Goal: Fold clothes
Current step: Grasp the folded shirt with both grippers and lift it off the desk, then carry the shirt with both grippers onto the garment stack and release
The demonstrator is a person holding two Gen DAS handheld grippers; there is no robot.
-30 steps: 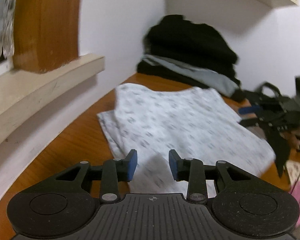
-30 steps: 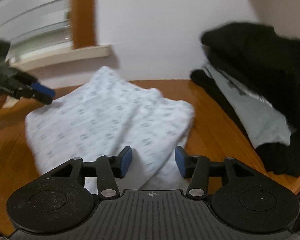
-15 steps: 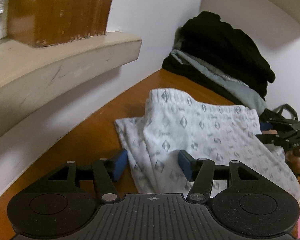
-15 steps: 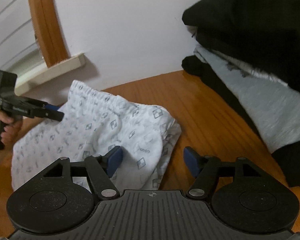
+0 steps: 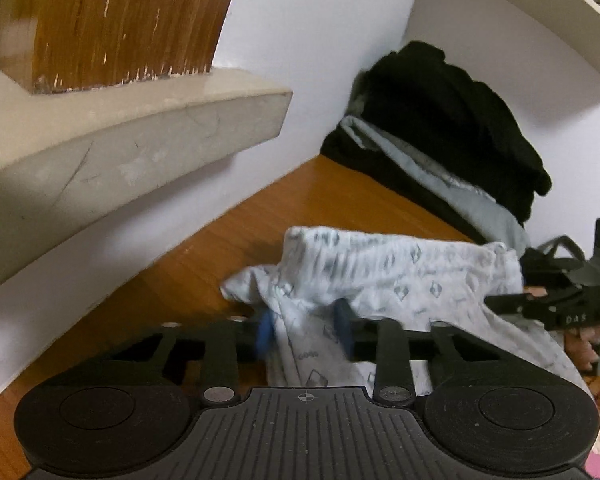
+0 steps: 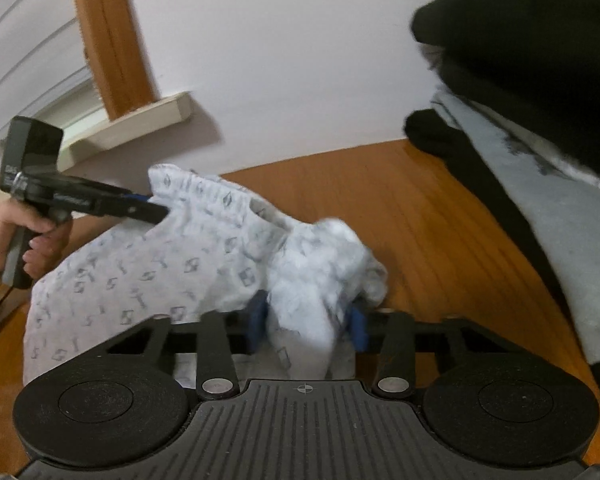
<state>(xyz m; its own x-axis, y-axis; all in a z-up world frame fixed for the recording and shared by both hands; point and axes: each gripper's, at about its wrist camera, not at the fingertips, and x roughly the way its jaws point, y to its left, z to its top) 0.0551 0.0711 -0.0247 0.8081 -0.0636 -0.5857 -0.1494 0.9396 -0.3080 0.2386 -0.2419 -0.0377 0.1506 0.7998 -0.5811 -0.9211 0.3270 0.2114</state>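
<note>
Your left gripper [image 5: 305, 330] has a bunched fold of the white patterned garment [image 5: 396, 280] between its blue fingers [image 5: 264, 334], and the fingers are closing on it; the pads already press the cloth from both sides. Your right gripper [image 6: 306, 326] is doing the same at the garment's [image 6: 204, 256] other end: a thick wad of fabric stands between its fingers [image 6: 256, 324], which are closing and already pinch it.

The garment lies on the wooden worktop [image 5: 228, 256], near the back edge by the wall, with its waistband side lifted and rumpled where you hold it. In the right wrist view, the rest of the cloth spreads down toward the near left part of the worktop [image 6: 400, 208].

In the right wrist view you can see your left hand [image 6: 16, 232] wrapped round the handle of the left gripper [image 6: 156, 210], whose tips meet the garment's far upper corner. In the left wrist view the right gripper [image 5: 500, 302] shows at the right edge, its tips at the cloth.

A pile of folded clothes [image 5: 452, 136], black with a grey piece in it, sits in the back right corner of the worktop, against the wall and apart from the garment. A pale windowsill [image 5: 132, 136] juts out above the worktop's left edge.
</note>
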